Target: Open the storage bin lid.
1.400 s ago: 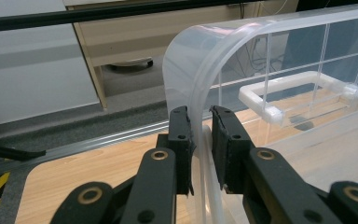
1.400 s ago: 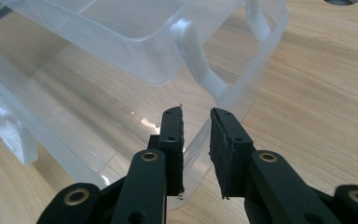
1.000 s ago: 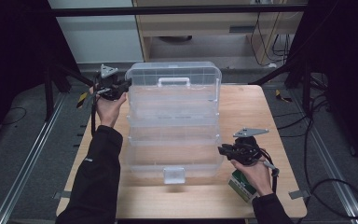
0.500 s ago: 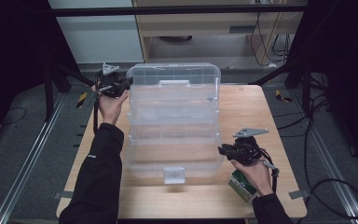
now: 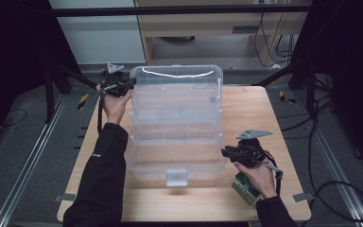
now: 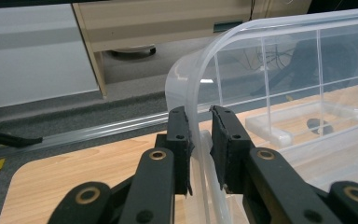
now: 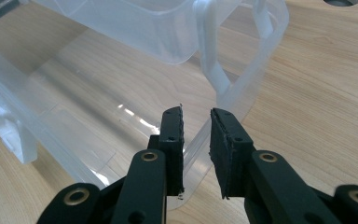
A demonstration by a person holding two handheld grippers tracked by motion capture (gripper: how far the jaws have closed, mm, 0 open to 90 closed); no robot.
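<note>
A large clear plastic tiered box (image 5: 175, 123) stands unfolded along the middle of the wooden table (image 5: 250, 109), its trays stepped from far to near. My left gripper (image 5: 131, 84) is at the far top tier's left corner. In the left gripper view its jaws (image 6: 199, 112) pinch the curved clear rim (image 6: 186, 79). My right gripper (image 5: 224, 152) is at the near bottom tray's right end. In the right gripper view the tray's rim (image 7: 191, 144) runs between the closed jaws (image 7: 196, 112), below the clear box (image 7: 158, 28).
A green and white packet (image 5: 245, 187) lies under the right hand near the table's front right corner. A white latch (image 5: 176, 177) sits at the box's near front. A wooden cabinet (image 5: 208, 23) stands beyond the table, with dark frame legs and cables at both sides.
The top tier has tipped a little farther back, and my left gripper has edged along with it. The right gripper has stayed where it was.
</note>
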